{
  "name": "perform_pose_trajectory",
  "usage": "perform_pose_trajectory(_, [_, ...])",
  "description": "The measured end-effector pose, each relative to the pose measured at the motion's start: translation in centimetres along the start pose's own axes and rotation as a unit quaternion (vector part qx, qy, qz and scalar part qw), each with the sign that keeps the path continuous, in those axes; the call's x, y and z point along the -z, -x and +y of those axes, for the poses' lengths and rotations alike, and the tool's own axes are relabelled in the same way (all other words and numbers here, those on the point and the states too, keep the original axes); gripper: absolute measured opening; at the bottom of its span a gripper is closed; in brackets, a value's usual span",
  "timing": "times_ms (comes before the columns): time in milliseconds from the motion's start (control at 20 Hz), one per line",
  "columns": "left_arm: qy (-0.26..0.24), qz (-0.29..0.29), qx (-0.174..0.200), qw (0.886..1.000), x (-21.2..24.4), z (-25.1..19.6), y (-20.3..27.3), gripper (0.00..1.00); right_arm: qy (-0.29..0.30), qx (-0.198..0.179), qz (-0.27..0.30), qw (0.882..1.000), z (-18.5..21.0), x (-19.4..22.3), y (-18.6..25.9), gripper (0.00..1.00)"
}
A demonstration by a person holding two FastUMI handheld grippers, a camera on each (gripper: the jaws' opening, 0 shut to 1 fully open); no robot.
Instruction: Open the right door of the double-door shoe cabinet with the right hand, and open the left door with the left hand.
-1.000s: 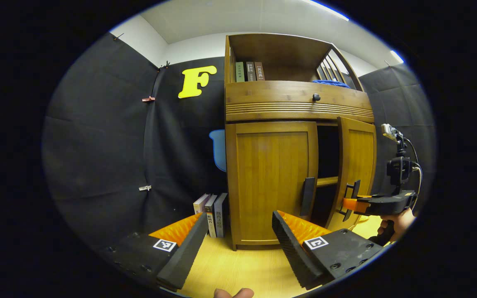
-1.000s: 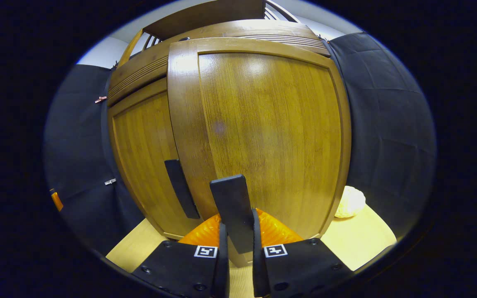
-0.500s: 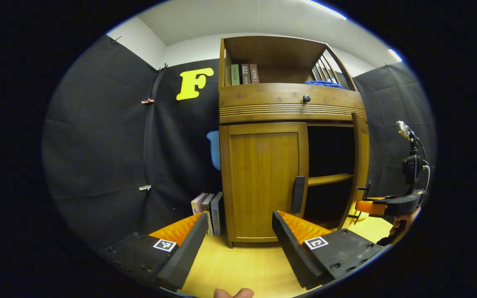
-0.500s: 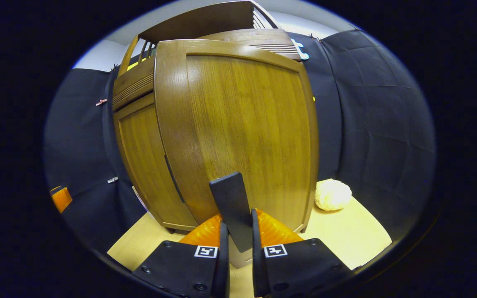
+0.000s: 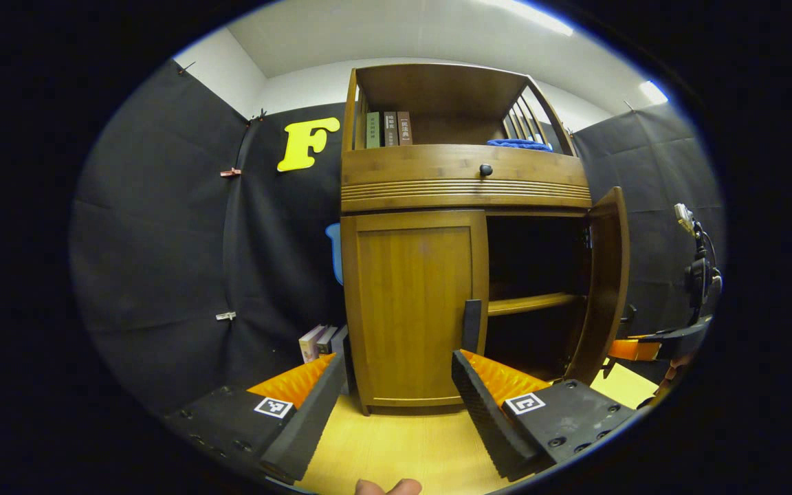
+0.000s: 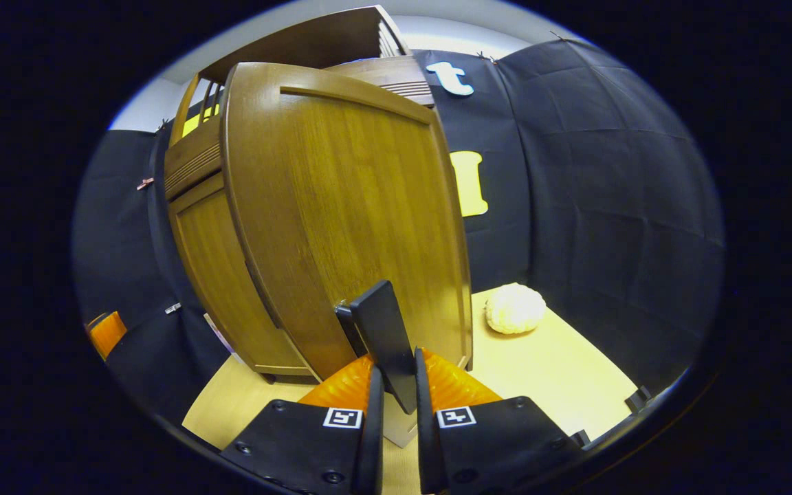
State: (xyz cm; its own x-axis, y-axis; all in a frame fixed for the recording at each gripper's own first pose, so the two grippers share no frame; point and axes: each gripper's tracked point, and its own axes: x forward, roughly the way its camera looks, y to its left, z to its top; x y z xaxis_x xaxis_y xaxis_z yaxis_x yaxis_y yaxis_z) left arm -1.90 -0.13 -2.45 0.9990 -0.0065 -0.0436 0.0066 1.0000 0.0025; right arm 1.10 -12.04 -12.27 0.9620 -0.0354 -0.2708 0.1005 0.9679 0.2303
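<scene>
The right door [image 5: 606,275] has swung wide open since earlier.

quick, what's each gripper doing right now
Left gripper: open, holding nothing, facing the closed left door.
Right gripper: shut on the right door's handle.

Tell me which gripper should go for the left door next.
Left. The left gripper is open and faces the shut left door, near its handle. The right gripper is shut on the right door handle.
</scene>
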Motion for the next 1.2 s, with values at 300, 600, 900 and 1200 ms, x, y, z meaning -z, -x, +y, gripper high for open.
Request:
perform_pose_trajectory(300, [-0.005,0.0,0.016,1.0,-0.3,-2.6,0.1,0.96,0.013,0.021,-0.002,1.0,-3.6,-1.0,1.8,0.24])
perform_pose_trajectory(600, [0.005,0.01,0.02,1.0,-0.3,-5.9,0.1,0.99,0.1,0.016,-0.021,0.995,-6.9,-3.5,2.8,0.19])
perform_pose_trajectory(900, [0.012,0.019,0.023,0.999,-1.1,-9.5,-1.3,0.99,0.131,-0.007,-0.02,0.991,-9.6,-5.2,3.1,0.18])
perform_pose_trajectory(1200, [0.011,0.027,0.015,0.999,-1.5,-11.8,-4.3,0.99,0.1,-0.02,-0.014,0.995,-12.5,-6.1,2.9,0.17])
